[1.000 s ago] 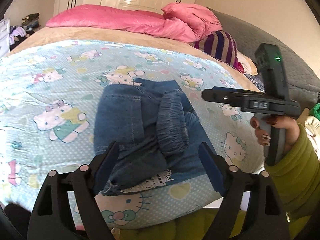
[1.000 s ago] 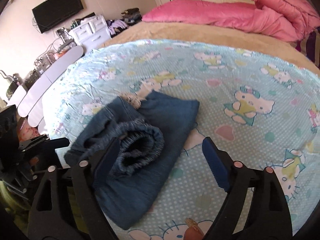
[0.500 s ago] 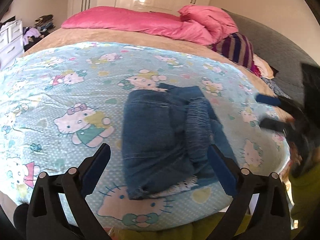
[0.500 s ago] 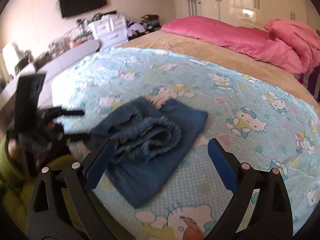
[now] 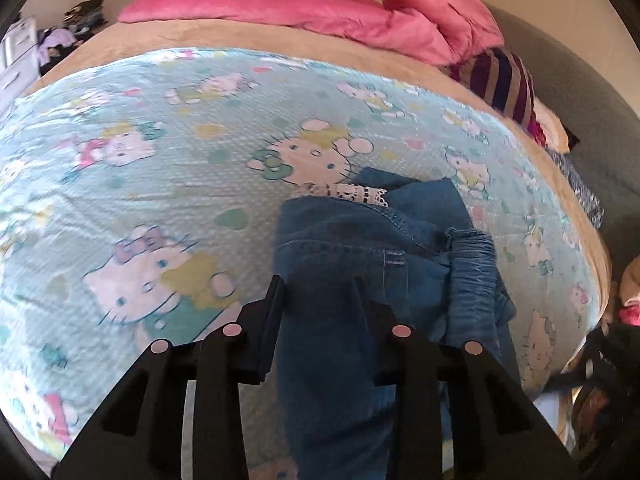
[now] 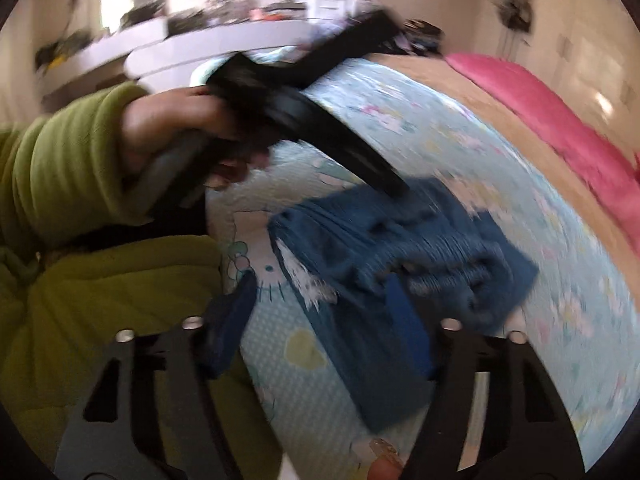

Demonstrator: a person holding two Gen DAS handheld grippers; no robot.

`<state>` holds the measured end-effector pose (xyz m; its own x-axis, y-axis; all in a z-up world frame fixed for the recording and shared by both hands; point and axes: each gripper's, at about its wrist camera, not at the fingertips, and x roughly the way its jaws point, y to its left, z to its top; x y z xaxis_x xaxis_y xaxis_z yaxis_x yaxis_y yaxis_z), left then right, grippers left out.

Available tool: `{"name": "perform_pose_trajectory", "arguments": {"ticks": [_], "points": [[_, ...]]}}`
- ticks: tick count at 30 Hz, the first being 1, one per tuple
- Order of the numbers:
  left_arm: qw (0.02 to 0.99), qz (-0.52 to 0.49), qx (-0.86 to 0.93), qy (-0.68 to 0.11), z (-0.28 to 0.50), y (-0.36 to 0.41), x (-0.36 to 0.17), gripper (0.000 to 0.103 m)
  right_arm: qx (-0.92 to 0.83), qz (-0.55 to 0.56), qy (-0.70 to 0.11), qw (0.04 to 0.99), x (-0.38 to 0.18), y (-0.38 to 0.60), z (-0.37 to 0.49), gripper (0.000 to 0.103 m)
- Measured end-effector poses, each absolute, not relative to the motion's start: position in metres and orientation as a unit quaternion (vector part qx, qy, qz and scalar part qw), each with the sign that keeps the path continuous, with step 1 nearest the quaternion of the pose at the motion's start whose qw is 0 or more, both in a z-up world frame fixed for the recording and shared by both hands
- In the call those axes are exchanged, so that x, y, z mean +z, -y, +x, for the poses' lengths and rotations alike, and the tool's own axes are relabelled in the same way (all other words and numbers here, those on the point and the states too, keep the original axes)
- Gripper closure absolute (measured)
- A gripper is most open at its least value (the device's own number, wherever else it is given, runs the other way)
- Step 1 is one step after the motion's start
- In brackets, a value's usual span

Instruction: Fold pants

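Folded blue denim pants (image 5: 360,248) with white lace trim (image 5: 348,191) lie near the edge of the cartoon-cat sheet (image 5: 160,184). My left gripper (image 5: 318,292) points down over their left part. Its jaws are closing, denim fills the gap between them, and the pads do not visibly pinch it. In the blurred right wrist view, the left gripper (image 6: 394,188) reaches onto the far side of the pants (image 6: 400,248), held by a hand in a green sleeve (image 6: 60,168). My right gripper (image 6: 320,284) is closing too, straddling the lace-trimmed near corner, its right finger over the denim.
A pink duvet (image 5: 300,12) and a striped pillow (image 5: 504,76) lie at the head of the bed, beside a grey padded side (image 5: 592,128). White drawers (image 5: 16,60) and a cluttered white counter (image 6: 180,44) stand beyond. The person's green jacket (image 6: 100,320) is at the bed edge.
The left gripper moved in over the pants and its jaws narrowed around the denim. The right gripper rolled and swung toward the near corner, jaws narrowing. The left hand now crosses the right view.
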<state>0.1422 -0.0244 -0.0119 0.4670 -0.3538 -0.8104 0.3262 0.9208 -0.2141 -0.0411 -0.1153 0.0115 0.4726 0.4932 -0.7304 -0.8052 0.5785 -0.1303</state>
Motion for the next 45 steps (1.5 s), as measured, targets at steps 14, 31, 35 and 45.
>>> {"name": "perform_pose_trajectory", "arguments": {"ticks": [14, 31, 35, 45], "points": [[0.848, -0.003, -0.196, -0.493, 0.157, 0.036, -0.033, 0.068, 0.457, -0.258, -0.35, 0.776, -0.014, 0.09, -0.016, 0.1], [0.865, 0.002, -0.19, -0.464, 0.136, 0.036, -0.025, 0.057, 0.434, -0.195, -0.343, 0.81, 0.009, 0.139, -0.038, 0.077], [0.868, 0.001, -0.19, -0.458, 0.131, 0.036, -0.02, 0.054, 0.413, -0.175, -0.329, 0.831, 0.028, 0.157, -0.046, 0.068], [0.879, 0.014, -0.188, -0.438, 0.114, 0.037, -0.002, 0.046, 0.347, -0.134, -0.296, 0.88, 0.053, 0.186, -0.031, 0.048]]}}
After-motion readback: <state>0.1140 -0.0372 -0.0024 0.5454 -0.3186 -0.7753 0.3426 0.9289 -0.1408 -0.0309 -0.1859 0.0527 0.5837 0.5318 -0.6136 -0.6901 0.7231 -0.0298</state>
